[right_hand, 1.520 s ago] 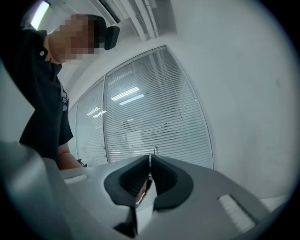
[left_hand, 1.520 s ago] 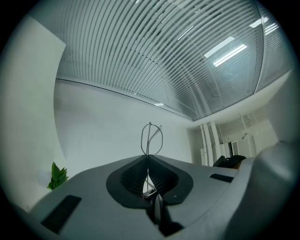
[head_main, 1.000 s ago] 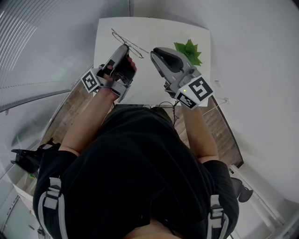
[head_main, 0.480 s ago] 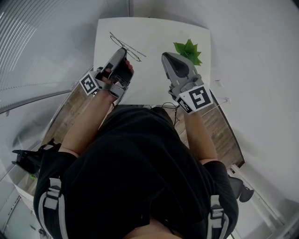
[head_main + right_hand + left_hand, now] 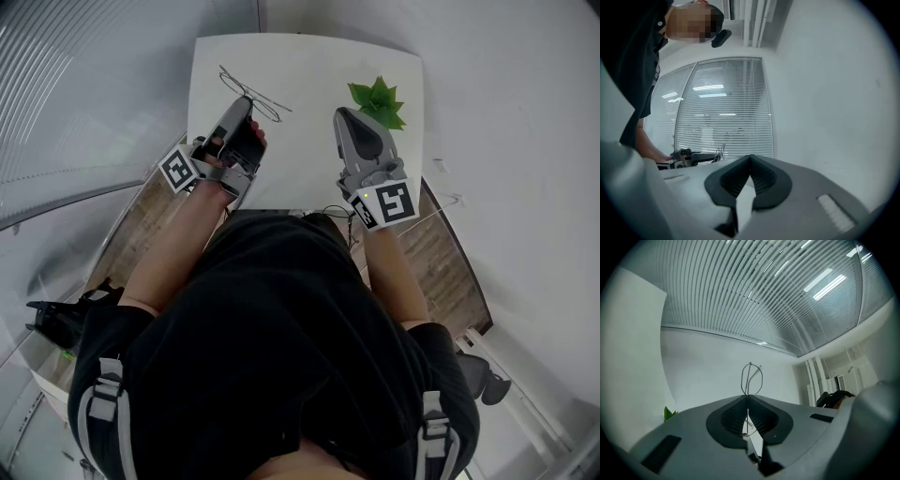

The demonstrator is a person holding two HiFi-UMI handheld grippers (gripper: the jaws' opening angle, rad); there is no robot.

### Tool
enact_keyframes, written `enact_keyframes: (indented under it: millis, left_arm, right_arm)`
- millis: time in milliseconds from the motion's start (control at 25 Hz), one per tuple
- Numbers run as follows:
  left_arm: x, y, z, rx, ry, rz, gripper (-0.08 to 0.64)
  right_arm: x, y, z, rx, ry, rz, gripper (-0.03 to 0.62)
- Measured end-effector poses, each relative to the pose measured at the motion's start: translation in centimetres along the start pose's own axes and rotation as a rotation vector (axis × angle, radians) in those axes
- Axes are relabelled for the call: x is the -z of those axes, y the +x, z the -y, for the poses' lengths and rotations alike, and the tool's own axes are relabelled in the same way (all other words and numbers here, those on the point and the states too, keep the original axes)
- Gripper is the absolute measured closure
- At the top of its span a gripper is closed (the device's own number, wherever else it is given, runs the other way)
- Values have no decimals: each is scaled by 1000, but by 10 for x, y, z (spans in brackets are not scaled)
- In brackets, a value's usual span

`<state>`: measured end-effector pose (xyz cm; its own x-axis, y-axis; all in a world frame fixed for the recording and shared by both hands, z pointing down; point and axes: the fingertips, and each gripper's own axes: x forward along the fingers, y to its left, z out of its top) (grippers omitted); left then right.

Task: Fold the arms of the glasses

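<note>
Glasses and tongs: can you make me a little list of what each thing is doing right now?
glasses: thin wire frame, pinched in the left tongs, over the table
left tongs: shut on the glasses
right tongs: have just been closing, now shut, nothing between them
table: white
plant: green, on the table beside the right tongs

The glasses [image 5: 267,101] are only thin wire. In the head view the tip of the left gripper [image 5: 247,99] hides their near part, and the arms are too fine to tell whether they are folded. The right gripper [image 5: 346,114] covers part of the plant [image 5: 380,97]. The person's body hides the near edge of the table [image 5: 300,61].
</note>
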<state>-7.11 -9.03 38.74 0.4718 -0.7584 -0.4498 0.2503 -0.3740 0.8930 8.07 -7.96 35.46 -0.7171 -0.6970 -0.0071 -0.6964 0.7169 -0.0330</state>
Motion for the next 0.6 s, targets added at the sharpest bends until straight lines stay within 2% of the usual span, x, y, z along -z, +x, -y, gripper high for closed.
enact_keyframes:
  millis: [600]
  left_arm:
    - [0,0,1,-1,-5,0,546]
  right_arm:
    - [-8,5,5,-7,10,21,581]
